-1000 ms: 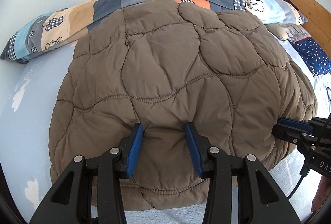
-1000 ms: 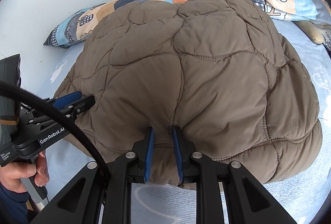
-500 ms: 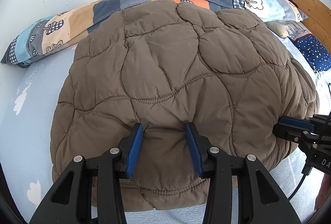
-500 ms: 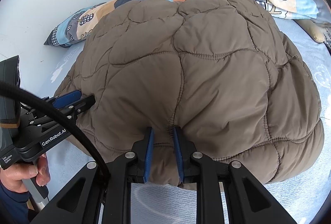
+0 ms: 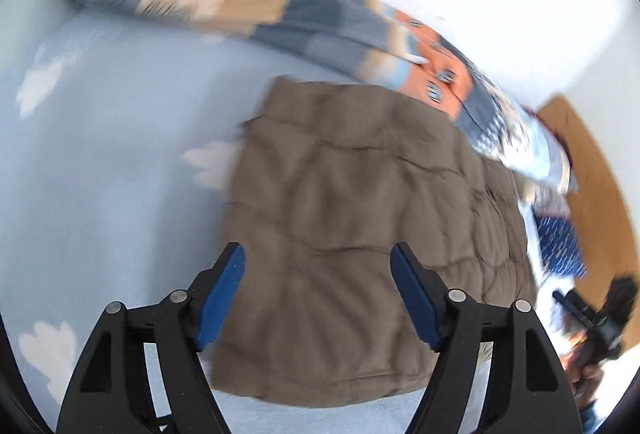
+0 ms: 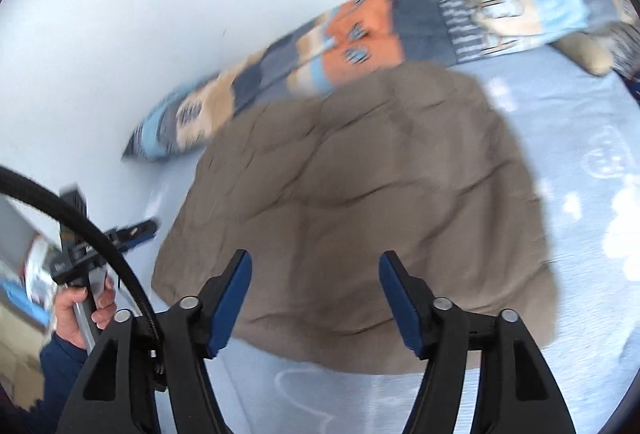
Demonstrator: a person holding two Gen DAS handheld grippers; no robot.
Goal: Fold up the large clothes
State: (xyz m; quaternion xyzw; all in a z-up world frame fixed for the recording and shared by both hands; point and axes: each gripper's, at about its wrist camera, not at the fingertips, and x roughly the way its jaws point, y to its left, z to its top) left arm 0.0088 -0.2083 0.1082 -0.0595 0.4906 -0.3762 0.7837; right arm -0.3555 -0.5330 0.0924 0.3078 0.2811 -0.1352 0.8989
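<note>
Two blurred views show us a pale blue bed (image 5: pixel 112 161) with the folded brown quilted jacket (image 5: pixel 360 234) lying mid-frame, its far edge against a patchwork pillow (image 6: pixel 360 33) (upper frame). The left gripper (image 5: pixel 318 294) and right gripper (image 6: pixel 316 298) have just been opening; both pairs of fingers stand spread above the jacket, pinching nothing.

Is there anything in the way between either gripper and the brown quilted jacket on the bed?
Nothing visible. The brown quilted jacket lies folded on the light blue sheet, directly ahead of the open left gripper and right gripper.
</note>
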